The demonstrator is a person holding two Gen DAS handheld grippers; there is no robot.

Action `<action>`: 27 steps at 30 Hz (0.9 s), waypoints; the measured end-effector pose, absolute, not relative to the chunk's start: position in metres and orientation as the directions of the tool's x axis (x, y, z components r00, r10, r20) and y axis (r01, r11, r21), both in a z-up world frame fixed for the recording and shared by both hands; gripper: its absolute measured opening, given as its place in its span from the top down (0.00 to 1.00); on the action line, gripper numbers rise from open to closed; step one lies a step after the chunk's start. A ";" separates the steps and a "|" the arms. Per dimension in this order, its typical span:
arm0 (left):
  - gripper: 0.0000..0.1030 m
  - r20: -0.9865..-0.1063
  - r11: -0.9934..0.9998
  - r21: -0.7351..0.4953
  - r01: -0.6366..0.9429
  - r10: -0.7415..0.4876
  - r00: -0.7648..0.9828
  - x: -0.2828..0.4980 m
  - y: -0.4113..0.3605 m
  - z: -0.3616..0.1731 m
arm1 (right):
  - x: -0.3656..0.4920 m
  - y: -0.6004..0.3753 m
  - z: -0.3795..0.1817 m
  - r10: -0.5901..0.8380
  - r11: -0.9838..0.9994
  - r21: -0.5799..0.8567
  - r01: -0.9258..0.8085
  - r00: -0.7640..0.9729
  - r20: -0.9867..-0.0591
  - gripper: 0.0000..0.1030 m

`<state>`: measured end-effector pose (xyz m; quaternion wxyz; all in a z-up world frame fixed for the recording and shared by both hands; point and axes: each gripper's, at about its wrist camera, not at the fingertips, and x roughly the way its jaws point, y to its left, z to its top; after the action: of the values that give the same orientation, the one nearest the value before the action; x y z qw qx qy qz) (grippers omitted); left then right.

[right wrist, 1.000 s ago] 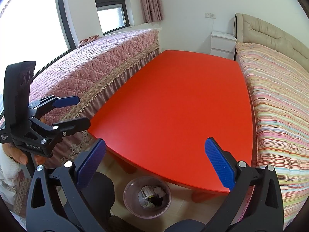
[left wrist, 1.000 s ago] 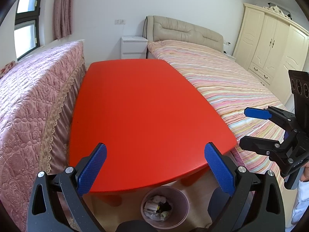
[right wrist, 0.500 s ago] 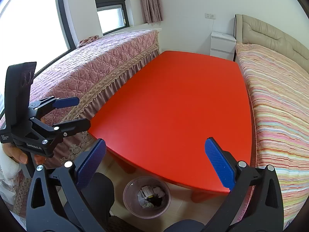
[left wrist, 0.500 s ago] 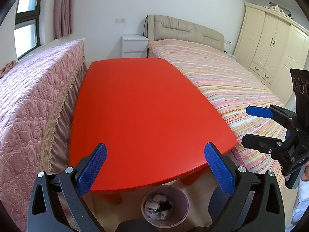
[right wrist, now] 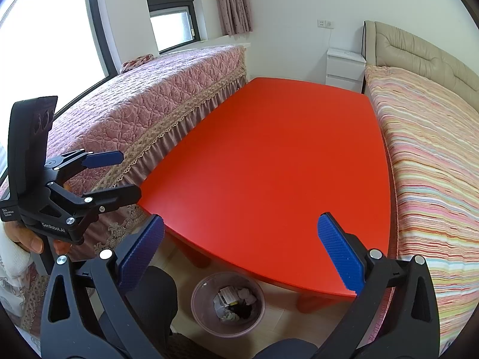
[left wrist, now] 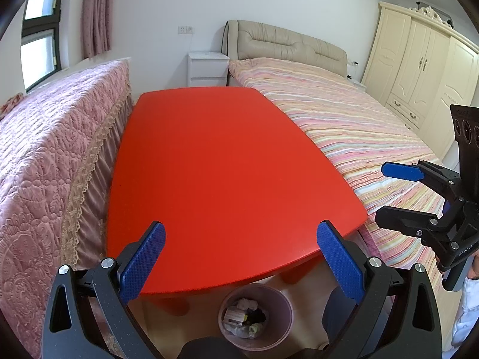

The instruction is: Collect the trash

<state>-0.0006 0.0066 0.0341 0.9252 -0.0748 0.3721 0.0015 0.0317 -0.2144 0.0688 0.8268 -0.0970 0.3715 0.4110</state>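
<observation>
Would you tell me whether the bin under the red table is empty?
Not empty: the pink bin holds crumpled paper and wrappers, visible from both wrist views.

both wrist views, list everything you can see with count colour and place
table: 1, red, between the two beds, top bare
bin: 1, pinkish translucent, on the floor under the table's near edge
trash: several pieces, white and mixed, inside the bin
striped bed: 1, pink multicolour stripes, beige headboard, right of the table
quilted bed: 1, pink quilt with lace trim, left of the table
nightstand: 1, white, at the far wall
wardrobe: 1, cream, far right
curtain: 1, pink, beside the window
left gripper: black, blue fingers, open, empty
right gripper: black, blue fingers, open, empty
</observation>
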 end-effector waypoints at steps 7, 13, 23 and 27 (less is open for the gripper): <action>0.06 -0.691 0.989 -0.137 -0.059 -0.053 0.721 0.000 0.008 0.032 | 0.031 -0.215 0.068 0.606 0.645 0.146 -0.750 0.385 -0.696 0.03; 0.06 -0.691 0.989 -0.137 -0.059 -0.053 0.721 0.000 0.008 0.032 | 0.030 -0.215 0.067 0.606 0.645 0.146 -0.750 0.385 -0.696 0.03; 0.06 -0.691 0.989 -0.138 -0.059 -0.054 0.721 0.000 0.008 0.032 | 0.031 -0.215 0.067 0.606 0.645 0.147 -0.750 0.385 -0.696 0.03; 0.06 -0.690 0.989 -0.138 -0.059 -0.053 0.722 0.000 0.008 0.032 | 0.032 -0.215 0.067 0.607 0.644 0.147 -0.750 0.384 -0.696 0.03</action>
<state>0.0005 0.0085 0.0320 0.9247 -0.0753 0.3731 0.0015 0.0317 -0.2151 0.0671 0.8264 -0.0964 0.3732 0.4105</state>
